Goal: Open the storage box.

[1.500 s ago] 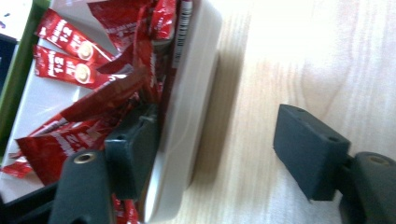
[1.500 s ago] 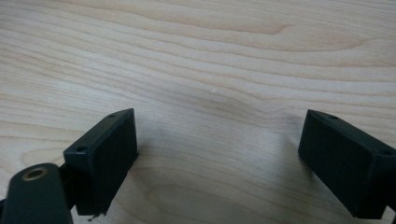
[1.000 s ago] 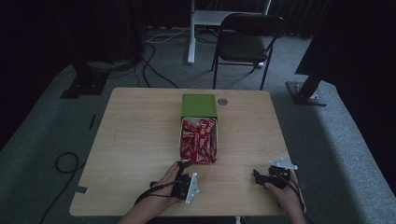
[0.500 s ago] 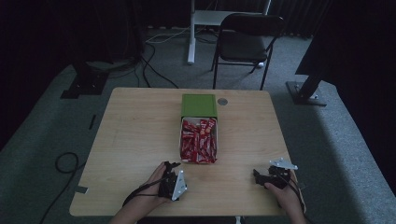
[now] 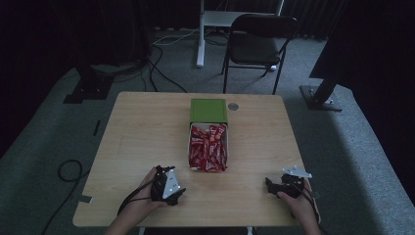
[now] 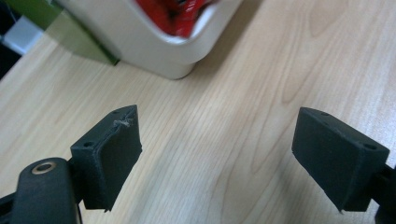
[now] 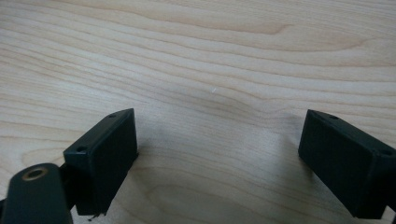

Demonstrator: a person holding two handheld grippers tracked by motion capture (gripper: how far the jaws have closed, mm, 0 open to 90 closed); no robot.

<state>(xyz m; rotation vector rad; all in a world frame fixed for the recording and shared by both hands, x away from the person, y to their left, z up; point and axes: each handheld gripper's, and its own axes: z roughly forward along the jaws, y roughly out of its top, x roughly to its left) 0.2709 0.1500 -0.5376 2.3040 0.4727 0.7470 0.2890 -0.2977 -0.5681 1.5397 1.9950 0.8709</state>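
Currently the left gripper (image 5: 166,185) rests low over the wooden table (image 5: 142,137), its jaws spread wide with nothing between them; in the left gripper view bare wood lies between the two black pads (image 6: 109,156), and the near corner of the white tray (image 6: 163,56) stands just ahead. The right gripper (image 5: 285,186) sits near the table's front right edge, jaws likewise spread and empty over plain wood. The tray (image 5: 190,152) lies at the table's centre, between the two grippers and farther from the person, and holds a loose heap of red wrapped snack bars (image 5: 208,147); a green lid or box (image 5: 209,109) abuts its far end. Judgement: the bars appear light and small, in glossy wrappers likely to slip and crinkle; contents may snap under hard pressure. Recommended hold is across the narrow width of one bar lying uppermost, near its middle, with moderate closing force. The tray itself looks rigid and light, and may slide if nudged.
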